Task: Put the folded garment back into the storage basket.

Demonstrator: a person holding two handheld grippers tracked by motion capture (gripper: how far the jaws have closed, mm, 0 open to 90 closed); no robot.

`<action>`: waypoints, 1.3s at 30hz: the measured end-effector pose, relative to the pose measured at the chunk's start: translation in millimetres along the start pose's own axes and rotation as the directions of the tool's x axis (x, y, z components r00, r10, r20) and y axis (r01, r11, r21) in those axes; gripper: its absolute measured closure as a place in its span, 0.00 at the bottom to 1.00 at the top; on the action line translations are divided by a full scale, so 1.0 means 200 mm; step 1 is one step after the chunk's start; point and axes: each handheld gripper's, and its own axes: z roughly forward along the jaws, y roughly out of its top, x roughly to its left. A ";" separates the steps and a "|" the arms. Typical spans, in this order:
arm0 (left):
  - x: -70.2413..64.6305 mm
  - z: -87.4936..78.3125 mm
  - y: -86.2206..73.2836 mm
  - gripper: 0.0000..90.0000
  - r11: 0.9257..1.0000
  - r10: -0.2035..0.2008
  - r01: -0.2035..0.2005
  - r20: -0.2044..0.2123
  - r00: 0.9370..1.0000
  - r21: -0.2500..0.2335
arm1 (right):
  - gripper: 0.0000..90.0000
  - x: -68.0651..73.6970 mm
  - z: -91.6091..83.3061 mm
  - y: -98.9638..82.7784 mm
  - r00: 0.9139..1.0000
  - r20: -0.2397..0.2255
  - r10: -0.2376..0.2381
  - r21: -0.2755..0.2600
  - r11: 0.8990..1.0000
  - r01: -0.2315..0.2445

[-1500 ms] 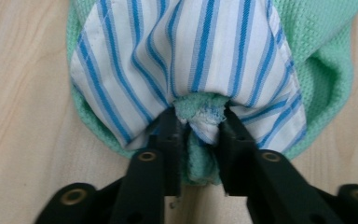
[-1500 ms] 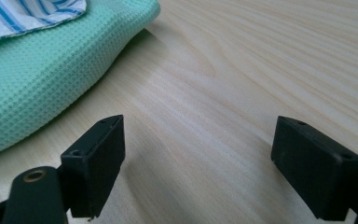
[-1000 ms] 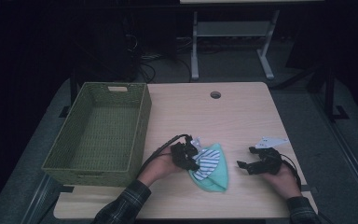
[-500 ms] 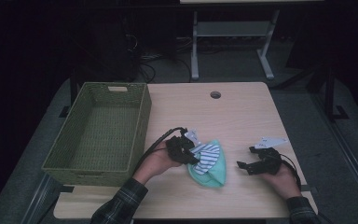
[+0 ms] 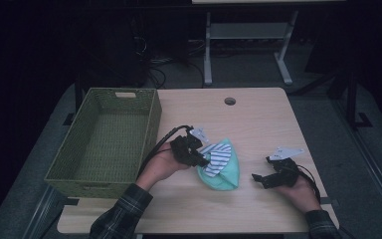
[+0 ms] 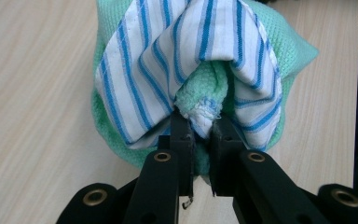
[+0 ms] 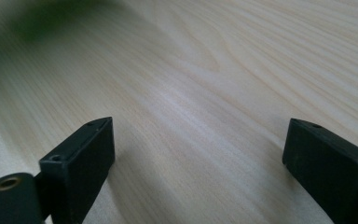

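The wooden table (image 5: 258,114) carries a green wicker basket (image 5: 107,134) at its left edge, standing empty, and a small bundle of cloths near the front middle: a green cloth (image 5: 226,172) with a blue-striped cloth (image 5: 216,157) folded over it. The left gripper (image 5: 199,160) is clenched on a bunched fold where both cloths meet; in the left gripper view the jaws pinch a tuft of the green cloth (image 6: 205,88) with the striped cloth (image 6: 144,70) draped to either side. The step in hand looks like lifting the bundle toward the basket, and doing it well probably means keeping the pinch firm, raising it until the hanging part is above the basket's near wall, and only then carrying it left, since a trailing corner could catch on the rim. The striped cloth seems only partly caught, so it may slip off on the way. The right gripper (image 5: 264,180) rests well apart on bare wood to the right, its jaws wide and nothing between them, having just been opening; it stands clear of the path
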 end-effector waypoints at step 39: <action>0.14 -0.56 -0.03 0.91 0.994 -0.089 0.078 -0.155 0.984 -0.080 | 0.02 0.00 0.01 0.00 1.000 0.024 0.015 0.018 1.000 -0.015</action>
